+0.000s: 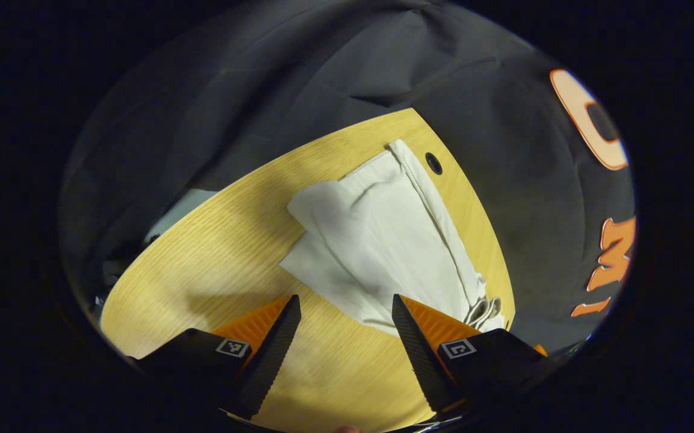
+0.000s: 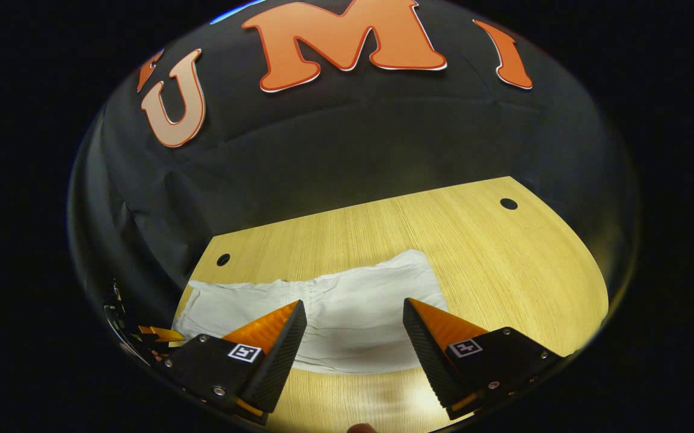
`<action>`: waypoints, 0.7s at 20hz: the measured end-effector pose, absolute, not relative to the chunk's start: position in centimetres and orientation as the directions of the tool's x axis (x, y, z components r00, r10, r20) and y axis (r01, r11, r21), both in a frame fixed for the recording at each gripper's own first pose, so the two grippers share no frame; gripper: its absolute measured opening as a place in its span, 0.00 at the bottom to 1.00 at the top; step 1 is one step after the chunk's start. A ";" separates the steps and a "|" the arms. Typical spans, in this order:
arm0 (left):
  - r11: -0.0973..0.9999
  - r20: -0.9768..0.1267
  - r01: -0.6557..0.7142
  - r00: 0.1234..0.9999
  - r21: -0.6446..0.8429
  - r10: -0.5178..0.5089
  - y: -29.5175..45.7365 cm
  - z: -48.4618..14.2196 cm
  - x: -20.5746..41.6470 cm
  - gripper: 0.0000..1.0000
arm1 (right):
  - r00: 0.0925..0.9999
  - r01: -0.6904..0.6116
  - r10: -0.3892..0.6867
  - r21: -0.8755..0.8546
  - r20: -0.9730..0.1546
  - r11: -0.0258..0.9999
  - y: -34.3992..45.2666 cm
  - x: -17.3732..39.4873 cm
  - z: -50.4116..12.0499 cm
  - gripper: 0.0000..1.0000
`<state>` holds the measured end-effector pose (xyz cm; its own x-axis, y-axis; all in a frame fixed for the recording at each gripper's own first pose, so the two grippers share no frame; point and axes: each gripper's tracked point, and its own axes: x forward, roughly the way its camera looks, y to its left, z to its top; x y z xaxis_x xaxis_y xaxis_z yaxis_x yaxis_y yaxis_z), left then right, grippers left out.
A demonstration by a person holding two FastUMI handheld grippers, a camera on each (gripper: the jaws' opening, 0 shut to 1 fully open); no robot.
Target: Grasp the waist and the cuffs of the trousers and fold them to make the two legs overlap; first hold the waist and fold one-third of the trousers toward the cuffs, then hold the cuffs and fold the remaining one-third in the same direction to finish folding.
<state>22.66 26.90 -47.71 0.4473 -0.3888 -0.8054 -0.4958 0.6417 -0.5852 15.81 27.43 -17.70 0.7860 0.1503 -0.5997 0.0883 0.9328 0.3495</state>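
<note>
White trousers (image 1: 383,240) lie flat on the wooden table (image 1: 214,270), the legs laid over each other in a long strip; the same trousers (image 2: 347,307) show in the right gripper view. My left gripper (image 1: 346,307) hovers open just short of one end of the strip, nothing between its fingers. In the right gripper view my right gripper (image 2: 354,313) is open above the near long edge of the cloth, holding nothing. At the far left of that view a bit of the left gripper (image 2: 157,334) shows beside the trousers' end.
The table (image 2: 503,258) has a round cable hole (image 2: 509,203) at the back right and another hole (image 2: 223,260) at the back left, one hole (image 1: 433,163) also near the trousers' far end. Black cloth walls close in behind the table.
</note>
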 end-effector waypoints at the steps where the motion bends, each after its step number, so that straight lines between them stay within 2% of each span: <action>1: 0.621 -0.796 -0.506 0.459 -0.599 -0.394 26.7 -47.9 23.1 1.00 | 0.787 0.092 0.142 0.343 -0.600 0.935 27.1 15.7 -17.8 0.97; 3: 0.603 -0.780 -0.504 0.490 -0.618 -0.389 26.1 -48.0 24.6 0.96 | 0.780 0.106 0.130 0.333 -0.612 0.937 26.6 14.9 -18.1 0.97; 7: 0.590 -0.760 -0.497 0.538 -0.636 -0.365 25.6 -48.4 27.1 0.95 | 0.765 0.129 0.119 0.332 -0.633 0.934 25.9 13.8 -18.7 0.97; 10: 0.603 -0.773 -0.507 0.539 -0.616 -0.336 25.4 -49.2 28.1 0.66 | 0.763 0.144 0.114 0.340 -0.636 0.929 25.3 13.2 -18.7 0.97; 11: 0.605 -0.778 -0.515 0.538 -0.608 -0.324 25.3 -49.6 28.3 0.62 | 0.761 0.149 0.114 0.344 -0.639 0.927 25.3 13.0 -18.7 0.98; 12: 0.598 -0.771 -0.512 0.544 -0.617 -0.330 25.2 -49.3 28.4 0.45 | 0.755 0.149 0.124 0.353 -0.644 0.924 25.4 12.7 -18.8 0.97; 13: 0.596 -0.778 -0.523 0.540 -0.609 -0.322 25.2 -49.9 28.5 0.38 | 0.751 0.149 0.129 0.357 -0.647 0.922 25.5 12.5 -18.9 0.97; 14: 0.579 -0.776 -0.536 0.542 -0.615 -0.322 25.3 -49.9 28.3 0.26 | 0.753 0.144 0.131 0.356 -0.645 0.923 25.4 12.3 -18.8 0.98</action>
